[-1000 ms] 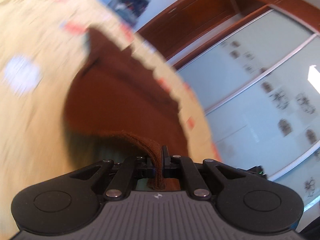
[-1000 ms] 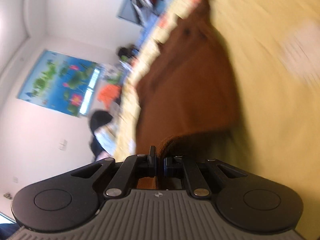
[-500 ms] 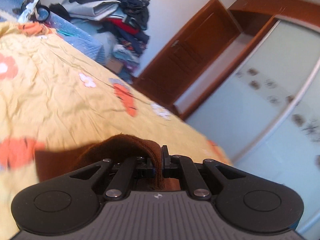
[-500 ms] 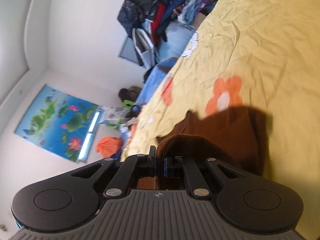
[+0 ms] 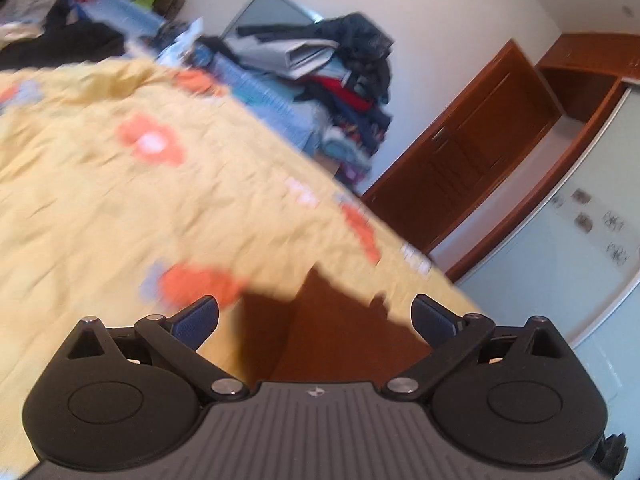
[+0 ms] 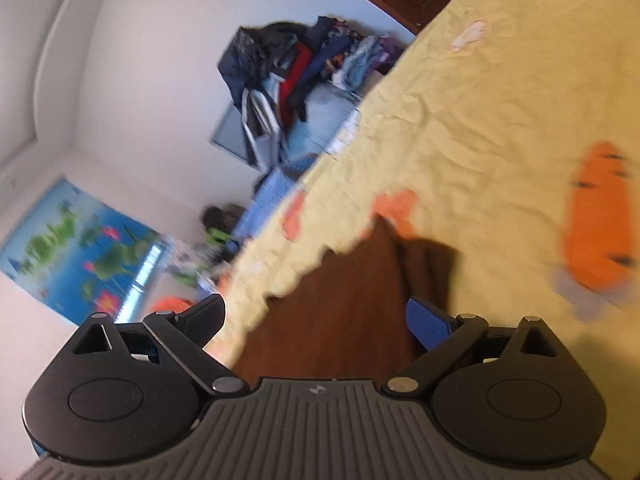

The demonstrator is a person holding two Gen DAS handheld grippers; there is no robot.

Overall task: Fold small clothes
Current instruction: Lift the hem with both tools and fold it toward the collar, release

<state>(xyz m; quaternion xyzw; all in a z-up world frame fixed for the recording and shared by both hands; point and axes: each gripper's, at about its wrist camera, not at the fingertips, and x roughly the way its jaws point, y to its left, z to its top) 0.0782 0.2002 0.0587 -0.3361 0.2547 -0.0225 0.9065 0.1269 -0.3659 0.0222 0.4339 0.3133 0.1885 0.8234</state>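
A small brown garment (image 5: 332,332) lies on the yellow flowered bedsheet (image 5: 120,208), right in front of my left gripper (image 5: 316,318), which is open and holds nothing. The same brown garment (image 6: 340,320) shows in the right wrist view, partly hidden under my right gripper (image 6: 316,314), which is also open and empty. Its far edge looks wavy, with a folded layer to the right. Both views are blurred by motion.
A pile of dark and coloured clothes (image 5: 344,80) sits beyond the bed's far edge, also in the right wrist view (image 6: 296,68). A wooden door (image 5: 460,160) and glass wardrobe panels (image 5: 560,248) stand to the right. A blue poster (image 6: 76,248) hangs on the wall.
Both grippers were shut on the brown garment's edge and carried it over; now both have opened and let it go onto the sheet.
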